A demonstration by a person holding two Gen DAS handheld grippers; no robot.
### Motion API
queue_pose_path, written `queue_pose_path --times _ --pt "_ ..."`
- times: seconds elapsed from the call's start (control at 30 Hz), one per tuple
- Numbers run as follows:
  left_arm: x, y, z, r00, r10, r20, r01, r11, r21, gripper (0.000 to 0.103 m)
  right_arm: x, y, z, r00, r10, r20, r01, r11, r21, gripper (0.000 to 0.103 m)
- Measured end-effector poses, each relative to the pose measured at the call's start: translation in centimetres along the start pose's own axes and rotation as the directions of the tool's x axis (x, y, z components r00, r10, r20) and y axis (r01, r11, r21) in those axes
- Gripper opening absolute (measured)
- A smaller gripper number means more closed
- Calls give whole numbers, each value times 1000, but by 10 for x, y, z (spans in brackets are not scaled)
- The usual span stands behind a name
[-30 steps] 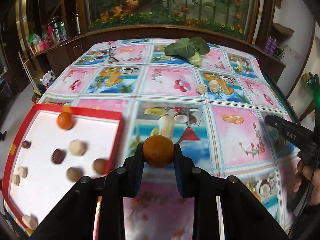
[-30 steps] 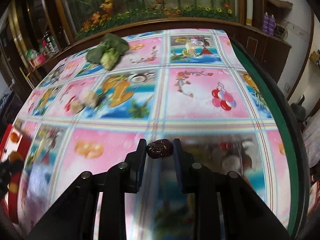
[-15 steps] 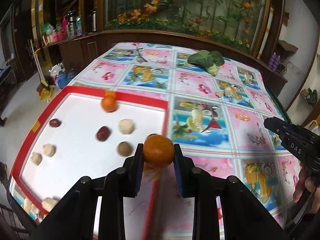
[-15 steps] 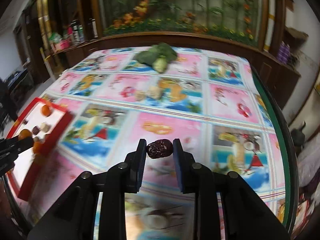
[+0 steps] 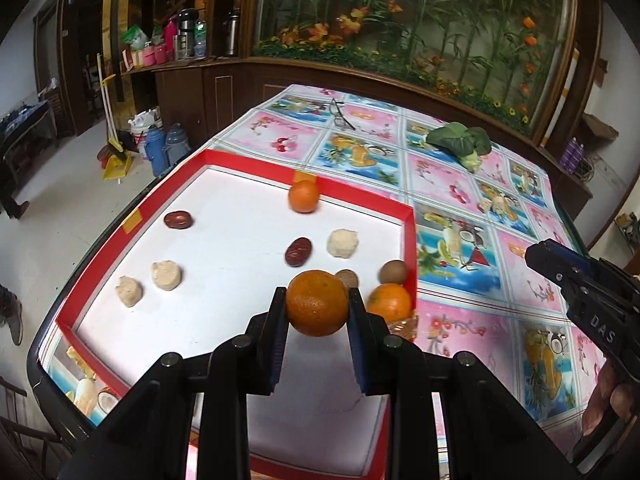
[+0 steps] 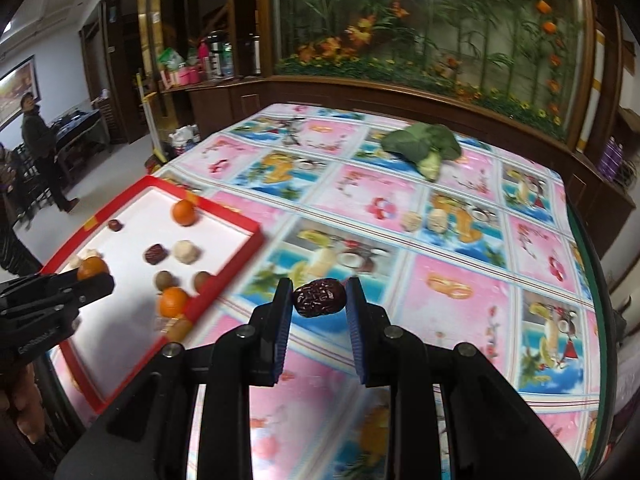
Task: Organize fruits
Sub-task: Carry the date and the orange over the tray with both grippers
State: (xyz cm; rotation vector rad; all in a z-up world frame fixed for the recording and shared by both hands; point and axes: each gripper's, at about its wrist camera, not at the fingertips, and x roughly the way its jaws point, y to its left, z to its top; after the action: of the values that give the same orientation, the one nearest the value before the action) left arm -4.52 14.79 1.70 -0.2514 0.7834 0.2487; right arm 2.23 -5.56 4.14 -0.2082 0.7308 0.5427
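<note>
My left gripper [image 5: 317, 304] clamps an orange [image 5: 317, 303] above the tray's [image 5: 411, 240] right edge, my right gripper [image 6: 319, 303] pinching a date [image 6: 319, 303] over the table [image 6: 452, 304].

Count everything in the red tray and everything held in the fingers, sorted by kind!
Oranges: 3
Red dates: 3
Brown round fruits: 2
Pale lumps: 3
Total visible: 11
</note>
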Motion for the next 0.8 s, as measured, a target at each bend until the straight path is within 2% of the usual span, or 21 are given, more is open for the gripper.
queue_pose_path --times 0.4,0.8 --pt "3 15 -2 1000 28 -8 -28 999 -29 27 -8 38 0 997 68 21 -67 996 -56 29" --pt "13 37 0 994 102 -35 -104 993 -62 27 0 57 5 991 129 29 -127 989 -74 29"
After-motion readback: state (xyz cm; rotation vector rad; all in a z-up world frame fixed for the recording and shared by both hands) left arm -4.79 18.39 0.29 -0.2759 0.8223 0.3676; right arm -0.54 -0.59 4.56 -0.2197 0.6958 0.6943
